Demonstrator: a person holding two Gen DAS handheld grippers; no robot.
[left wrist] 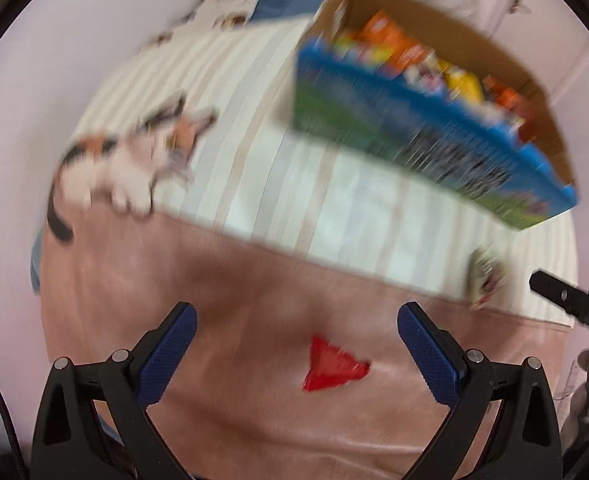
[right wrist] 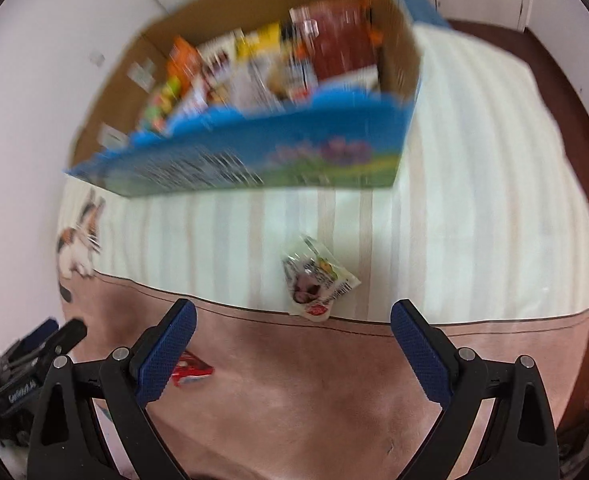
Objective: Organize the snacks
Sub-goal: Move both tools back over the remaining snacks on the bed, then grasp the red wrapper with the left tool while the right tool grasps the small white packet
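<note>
A cardboard box (left wrist: 422,136) with a blue printed front stands on the bed, full of several snack packets; the same box (right wrist: 254,160) fills the top of the right wrist view. A small red packet (left wrist: 332,364) lies on the pink cloth between the fingers of my left gripper (left wrist: 296,320), which is open and empty. A white printed packet (right wrist: 316,282) lies on the striped sheet just ahead of my right gripper (right wrist: 292,316), also open and empty. That white packet (left wrist: 486,276) shows at the right in the left wrist view, and the red packet (right wrist: 190,368) shows beside the right gripper's left finger.
The bed has a cream striped sheet (right wrist: 474,200) and a pink band (left wrist: 214,280) at the near edge. A printed cat (left wrist: 134,160) decorates the sheet at left. A white wall (right wrist: 22,120) lies left. A dark wooden frame (right wrist: 574,120) borders the bed at right.
</note>
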